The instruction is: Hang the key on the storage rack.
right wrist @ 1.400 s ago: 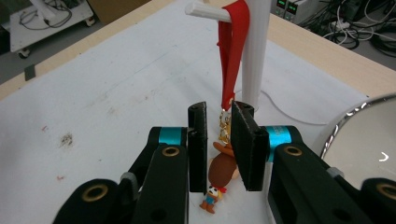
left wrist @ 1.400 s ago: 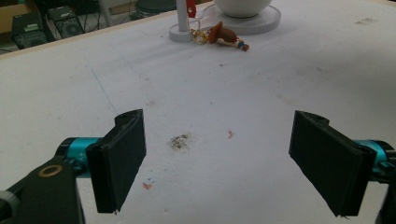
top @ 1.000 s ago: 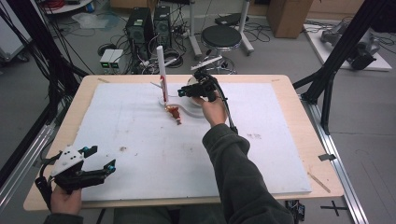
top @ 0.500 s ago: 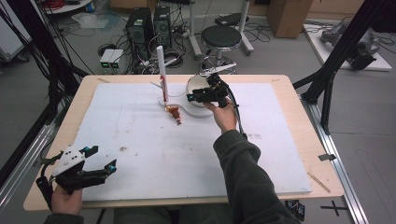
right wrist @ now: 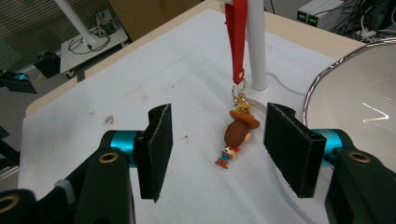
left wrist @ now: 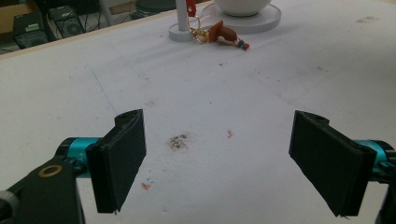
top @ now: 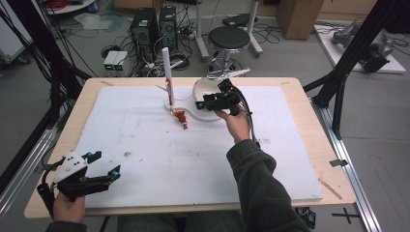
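My right gripper (top: pixel 202 103) hangs over the far middle of the table (top: pixel 309 121), above the white mat (top: pixel 159 145), w/ jaws spread wide and nothing between the pads. In the right gripper view the little figure keychain (right wrist: pixel 237 135) lies in the gap between my two jaws but farther off, closer to the right-hand jaw than the left-hand one; no contact w/ either. The figure has a brown hat, lies on the mat, feet end toward me. Its gold chain runs up to a red strap (right wrist: pixel 237 37) that hangs down beside the white post (right wrist: pixel 256 46). The post stands upright on a round white base (left wrist: pixel 184 33); the keychain rests just beside that base, partly against it.

White bowl (right wrist: pixel 359 116) sits at the right of that view, just beside the right-hand jaw; shiny rim, inside looks bare. In the high view the bowl (top: pixel 205 89) is under my right hand (top: pixel 237 123), next to the post (top: pixel 167 72).

My left gripper (top: pixel 104 175) is well apart, near the table's front-left corner, held low above the mat, jaws wide open too, gripping nothing. From the left gripper view the keychain (left wrist: pixel 224 35) is far ahead, a dark smudge (left wrist: pixel 179 141) on the mat between the jaws.
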Available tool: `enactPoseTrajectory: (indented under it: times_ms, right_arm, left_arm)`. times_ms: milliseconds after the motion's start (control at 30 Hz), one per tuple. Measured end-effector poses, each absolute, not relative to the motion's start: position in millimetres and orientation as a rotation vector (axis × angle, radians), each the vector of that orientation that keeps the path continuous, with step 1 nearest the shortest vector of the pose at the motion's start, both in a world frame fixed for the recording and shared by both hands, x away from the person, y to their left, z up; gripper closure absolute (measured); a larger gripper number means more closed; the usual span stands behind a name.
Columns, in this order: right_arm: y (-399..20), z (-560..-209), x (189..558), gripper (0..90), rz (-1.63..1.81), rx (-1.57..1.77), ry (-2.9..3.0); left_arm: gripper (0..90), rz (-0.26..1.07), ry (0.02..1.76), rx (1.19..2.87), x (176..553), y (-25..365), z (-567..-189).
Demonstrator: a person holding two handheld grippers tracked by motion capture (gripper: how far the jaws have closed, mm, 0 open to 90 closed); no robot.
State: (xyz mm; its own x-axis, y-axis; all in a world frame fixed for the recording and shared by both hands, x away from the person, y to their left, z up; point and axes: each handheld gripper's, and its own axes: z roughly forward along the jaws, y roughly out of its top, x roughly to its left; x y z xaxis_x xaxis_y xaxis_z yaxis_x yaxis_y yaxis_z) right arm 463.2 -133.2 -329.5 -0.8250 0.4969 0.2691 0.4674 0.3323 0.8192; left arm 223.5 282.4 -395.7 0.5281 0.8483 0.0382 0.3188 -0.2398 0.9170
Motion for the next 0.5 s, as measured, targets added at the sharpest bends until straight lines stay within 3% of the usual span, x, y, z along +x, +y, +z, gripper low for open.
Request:
enactPoseTrajectory:
  times_ms: [300,500]
  right_arm:
    - [-137,-326,456,30.8,1.561,0.913,2.529]
    - [-144,-328,450,28.8,1.552,0.911,2.517]
  left_arm:
    - [19.3,0.686,0.975,1.8,223,283,-396]
    - [19.3,0.687,0.976,1.8,223,284,-396]
